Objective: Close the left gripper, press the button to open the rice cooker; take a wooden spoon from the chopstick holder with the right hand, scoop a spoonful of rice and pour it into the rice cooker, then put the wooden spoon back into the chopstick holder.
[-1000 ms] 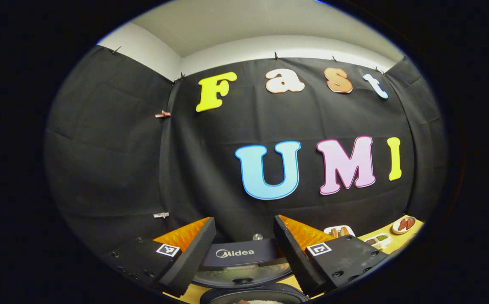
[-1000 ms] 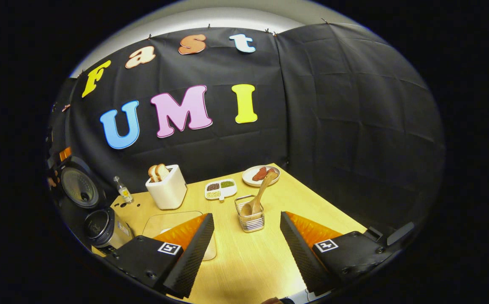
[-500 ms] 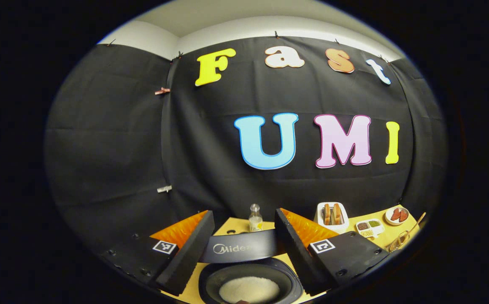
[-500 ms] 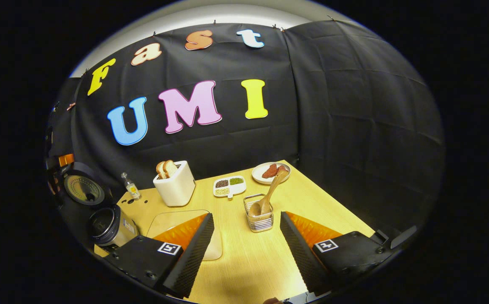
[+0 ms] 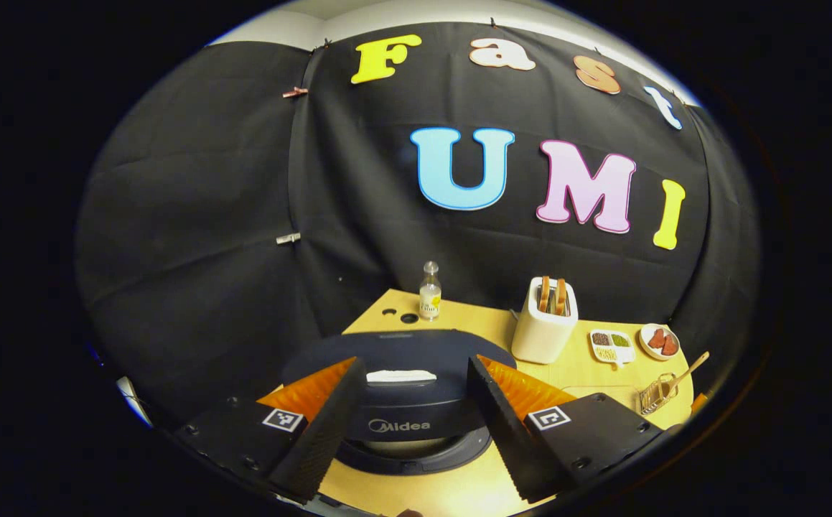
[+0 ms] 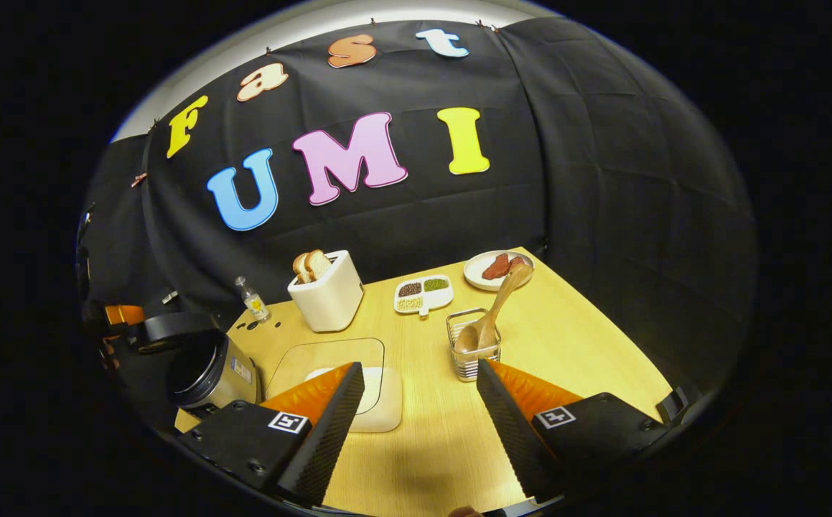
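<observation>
Black cloth (image 6: 602, 201) hangs as the booth's wall across the upper and middle frame in both views, pinned with small clips along its top edge. Above it, a strip of pale wall (image 6: 243, 39) curves along the top. A light wooden tabletop (image 6: 573, 337) fills the lower centre.

The left gripper view sits low and close before the rice cooker (image 5: 398, 402), facing the back wall. The right gripper view looks down from higher (farther back) across the table (image 6: 588, 345). Both share the toaster (image 5: 545, 323) (image 6: 327, 294), mid-frame.
</observation>
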Action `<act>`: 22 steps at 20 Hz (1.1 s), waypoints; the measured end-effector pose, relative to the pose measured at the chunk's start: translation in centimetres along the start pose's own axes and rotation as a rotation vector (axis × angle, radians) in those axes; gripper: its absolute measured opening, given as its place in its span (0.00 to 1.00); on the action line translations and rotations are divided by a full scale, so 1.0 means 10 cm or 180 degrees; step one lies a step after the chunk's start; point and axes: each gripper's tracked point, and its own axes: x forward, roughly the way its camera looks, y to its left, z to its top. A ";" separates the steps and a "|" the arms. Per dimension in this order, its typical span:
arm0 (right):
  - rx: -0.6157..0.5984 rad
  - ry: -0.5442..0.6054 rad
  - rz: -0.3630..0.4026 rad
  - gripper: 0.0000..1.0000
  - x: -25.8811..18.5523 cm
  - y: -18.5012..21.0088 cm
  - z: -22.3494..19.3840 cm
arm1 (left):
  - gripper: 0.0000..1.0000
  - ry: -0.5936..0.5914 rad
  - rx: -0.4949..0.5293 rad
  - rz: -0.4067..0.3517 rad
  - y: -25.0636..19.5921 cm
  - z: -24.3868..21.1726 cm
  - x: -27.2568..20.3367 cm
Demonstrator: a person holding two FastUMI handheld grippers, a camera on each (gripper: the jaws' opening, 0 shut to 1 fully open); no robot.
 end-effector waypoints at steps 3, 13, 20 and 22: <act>0.0036 -0.0004 0.0044 0.99 0.01 0.01 0.03 | 0.98 0.0084 0.0050 -0.0014 -0.04 -0.25 0.00; -0.0087 0.0050 0.0106 0.98 -0.01 0.07 -0.05 | 0.99 0.0271 0.0129 -0.0096 -0.04 -0.90 0.11; -0.0126 0.0152 0.0111 0.99 -0.03 0.08 -0.18 | 0.99 0.0224 0.0167 -0.0067 -0.04 -0.99 0.13; -0.0129 0.0154 0.0122 0.99 -0.03 0.10 -0.18 | 0.99 0.0282 0.0131 -0.0030 -0.04 -1.05 0.14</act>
